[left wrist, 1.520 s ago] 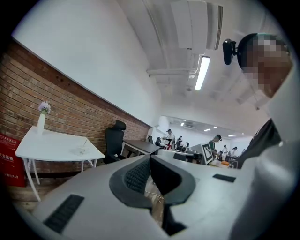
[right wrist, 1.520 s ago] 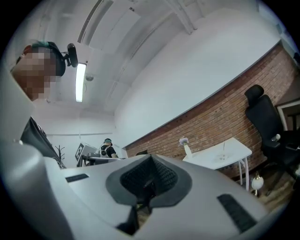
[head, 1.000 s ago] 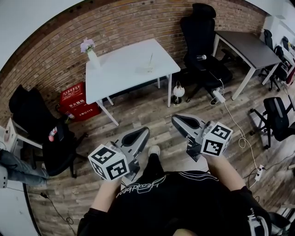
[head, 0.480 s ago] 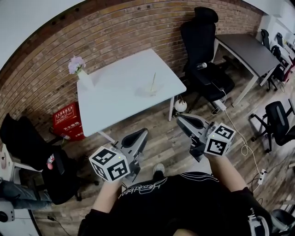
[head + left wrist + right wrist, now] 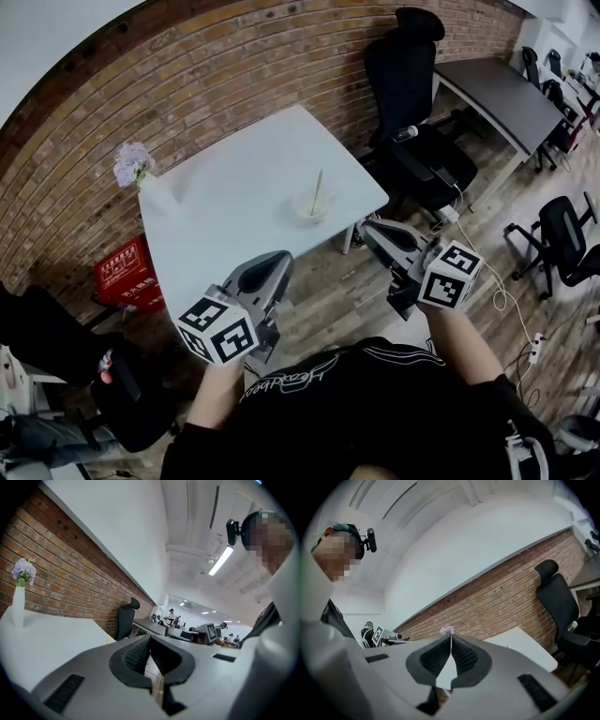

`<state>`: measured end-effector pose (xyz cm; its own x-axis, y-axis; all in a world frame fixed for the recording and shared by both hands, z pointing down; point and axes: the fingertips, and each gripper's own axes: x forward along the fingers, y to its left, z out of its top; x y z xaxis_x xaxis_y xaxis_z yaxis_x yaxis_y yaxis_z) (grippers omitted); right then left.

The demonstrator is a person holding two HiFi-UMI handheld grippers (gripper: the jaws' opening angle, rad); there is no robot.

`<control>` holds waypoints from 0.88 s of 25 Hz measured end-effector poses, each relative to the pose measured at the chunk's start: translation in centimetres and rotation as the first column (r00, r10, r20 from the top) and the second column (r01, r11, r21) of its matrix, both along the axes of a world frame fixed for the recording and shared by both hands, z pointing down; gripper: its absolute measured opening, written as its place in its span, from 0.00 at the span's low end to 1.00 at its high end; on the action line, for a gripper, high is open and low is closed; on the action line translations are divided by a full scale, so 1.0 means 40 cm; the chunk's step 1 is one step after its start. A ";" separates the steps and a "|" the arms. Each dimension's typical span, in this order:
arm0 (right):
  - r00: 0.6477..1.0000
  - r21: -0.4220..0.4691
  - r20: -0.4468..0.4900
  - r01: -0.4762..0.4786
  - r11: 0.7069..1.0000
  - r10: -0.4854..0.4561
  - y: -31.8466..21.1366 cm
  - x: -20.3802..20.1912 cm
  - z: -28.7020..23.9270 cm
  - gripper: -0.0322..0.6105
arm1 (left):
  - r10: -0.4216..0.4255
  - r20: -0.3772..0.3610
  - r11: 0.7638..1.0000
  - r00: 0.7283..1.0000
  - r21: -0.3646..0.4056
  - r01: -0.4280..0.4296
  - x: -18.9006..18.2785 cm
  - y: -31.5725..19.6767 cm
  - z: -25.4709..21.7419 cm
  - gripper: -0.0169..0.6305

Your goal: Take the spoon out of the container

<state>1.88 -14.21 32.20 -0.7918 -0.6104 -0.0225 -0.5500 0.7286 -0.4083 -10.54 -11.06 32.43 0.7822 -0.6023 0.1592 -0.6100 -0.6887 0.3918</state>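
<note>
The spoon stands tilted in the container near the table's right edge, well apart from the vase at its far left. The left gripper hangs by the table's near edge and the right gripper off its near right corner, both with fingers pressed together on nothing.

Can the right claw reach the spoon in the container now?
Probably yes: nothing stands between the right claw and the spoon, though its jaws are shut and must open first.

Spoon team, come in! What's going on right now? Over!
Left tool and right tool both shut, empty. Spoon leaning in the cup on the table, untouched. Nothing in the way.
</note>
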 end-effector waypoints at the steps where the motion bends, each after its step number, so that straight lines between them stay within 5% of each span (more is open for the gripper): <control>1: 1.000 -0.006 -0.001 -0.004 1.000 0.004 -0.012 0.001 0.009 0.05 | 0.002 0.001 1.000 1.000 -0.001 -0.002 0.000 -0.016 0.003 0.03; 22: 0.997 -0.109 -0.015 0.070 0.992 -0.072 -0.363 -0.026 0.158 0.05 | -0.049 0.013 0.991 0.999 -0.126 0.050 0.007 -0.359 0.149 0.03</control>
<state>0.83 -28.72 38.54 -0.8327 -0.5508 0.0559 -0.5068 0.7177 -0.4776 -10.26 -25.42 38.38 0.7502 -0.6146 0.2441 -0.6462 -0.6030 0.4679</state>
